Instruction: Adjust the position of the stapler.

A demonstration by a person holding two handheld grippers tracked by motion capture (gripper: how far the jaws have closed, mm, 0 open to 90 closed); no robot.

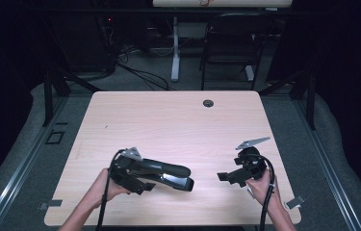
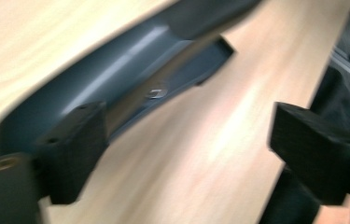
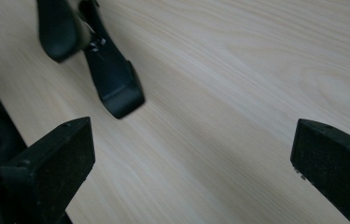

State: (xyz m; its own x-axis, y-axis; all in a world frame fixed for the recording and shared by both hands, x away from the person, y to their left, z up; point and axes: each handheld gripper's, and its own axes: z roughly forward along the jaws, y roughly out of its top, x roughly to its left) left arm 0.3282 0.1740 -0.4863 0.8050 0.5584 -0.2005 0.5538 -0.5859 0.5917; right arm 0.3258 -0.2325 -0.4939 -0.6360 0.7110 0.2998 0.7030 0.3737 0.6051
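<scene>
Pale wood table (image 1: 168, 120), bare but for a black stapler (image 1: 168, 174) lying just right of the left gripper (image 1: 142, 185). That gripper's jaws stand spread, one beside the stapler's rear end, touching or not I cannot tell. Well apart to the right, the right gripper (image 1: 226, 177) points at the stapler, jaws wide apart and holding nothing.

both grippers are matte black with blocky square jaws. the left gripper (image 1: 142, 185), lower left of the high view, and the right gripper (image 1: 224, 177), lower right, each carry a grey three-cornered plate and trail a black cable. forearms are bare, unsleeved.
</scene>
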